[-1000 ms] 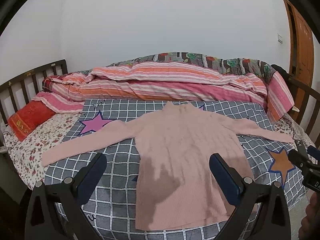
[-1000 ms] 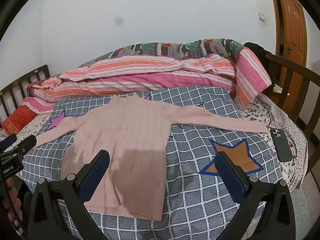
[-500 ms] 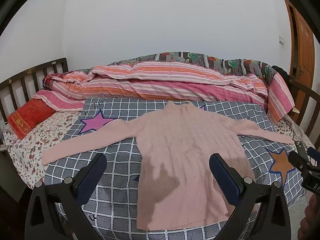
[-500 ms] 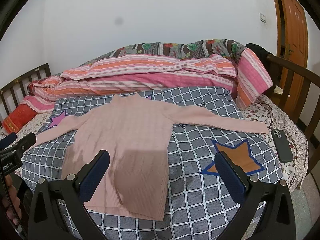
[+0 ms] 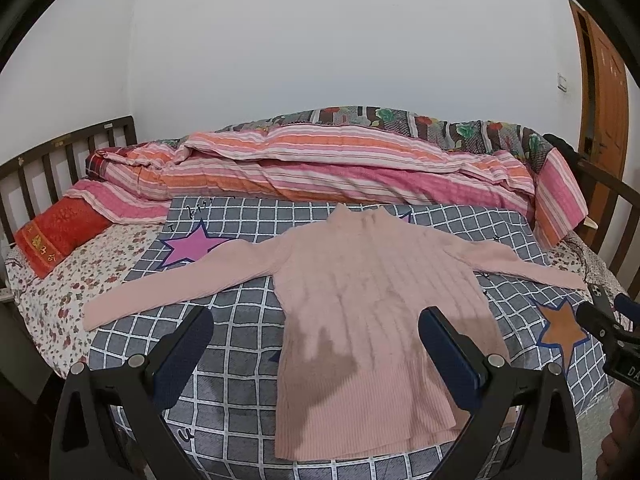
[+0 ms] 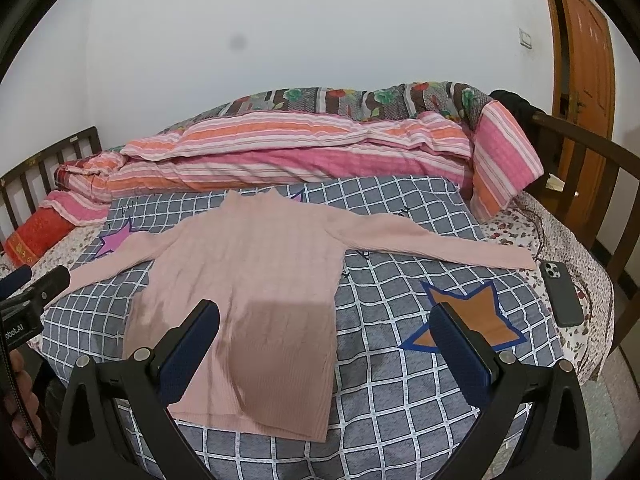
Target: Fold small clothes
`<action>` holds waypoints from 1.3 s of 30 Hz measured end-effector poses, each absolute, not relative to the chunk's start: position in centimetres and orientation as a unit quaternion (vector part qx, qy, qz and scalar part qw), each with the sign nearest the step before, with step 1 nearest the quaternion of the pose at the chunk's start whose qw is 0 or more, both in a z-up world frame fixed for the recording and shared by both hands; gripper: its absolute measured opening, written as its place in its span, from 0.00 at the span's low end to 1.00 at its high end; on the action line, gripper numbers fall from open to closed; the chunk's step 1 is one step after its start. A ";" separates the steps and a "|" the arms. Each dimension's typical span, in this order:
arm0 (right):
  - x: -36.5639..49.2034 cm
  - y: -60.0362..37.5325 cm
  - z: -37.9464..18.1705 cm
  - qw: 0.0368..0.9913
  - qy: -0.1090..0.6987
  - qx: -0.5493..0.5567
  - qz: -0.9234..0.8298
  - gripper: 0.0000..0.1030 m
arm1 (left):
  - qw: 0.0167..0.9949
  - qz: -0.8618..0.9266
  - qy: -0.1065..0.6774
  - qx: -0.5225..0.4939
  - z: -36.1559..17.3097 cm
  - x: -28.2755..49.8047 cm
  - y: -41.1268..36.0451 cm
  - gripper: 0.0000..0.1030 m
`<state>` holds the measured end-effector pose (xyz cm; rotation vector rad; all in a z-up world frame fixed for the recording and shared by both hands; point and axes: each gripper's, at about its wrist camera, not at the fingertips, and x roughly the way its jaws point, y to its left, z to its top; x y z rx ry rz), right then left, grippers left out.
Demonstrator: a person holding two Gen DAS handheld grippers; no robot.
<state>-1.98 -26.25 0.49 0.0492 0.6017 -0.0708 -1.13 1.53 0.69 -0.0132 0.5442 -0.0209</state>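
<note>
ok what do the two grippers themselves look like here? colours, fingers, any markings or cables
Both match: black angular frames with silver screw heads. The left gripper has dark navy textured pads; the right gripper has the same. In the right wrist view the left unit's side carries partial white lettering, with a thin black cable beside the bare hand.

Black gripper (image 5: 316, 336) frames, navy pads (image 6: 188, 348) (silver screws) — bare skin
</note>
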 end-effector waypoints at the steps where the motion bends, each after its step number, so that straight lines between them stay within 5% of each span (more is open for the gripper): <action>1: -2.0 -26.2 0.5 0.954 0.296 0.024 -0.035 1.00 | 0.963 -0.011 0.269 -0.008 0.7 -1.2 1.5 1.00; 16: -1.2 -26.2 0.2 0.955 0.294 0.023 -0.034 1.00 | 0.956 -0.015 0.291 -0.024 -1.2 0.6 2.9 1.00; 30: 5.1 -26.0 -7.1 0.934 0.355 0.038 0.001 0.96 | 0.926 0.035 0.352 -0.133 -10.2 7.6 13.8 0.99; 35: 7.7 -25.8 -9.7 0.925 0.379 0.038 -0.007 0.88 | 0.908 0.067 0.360 -0.202 -12.4 9.7 19.5 0.94; 39: 9.7 -25.4 -11.1 0.921 0.388 0.044 -0.001 0.87 | 0.893 0.150 0.344 -0.249 -13.8 10.3 24.9 0.78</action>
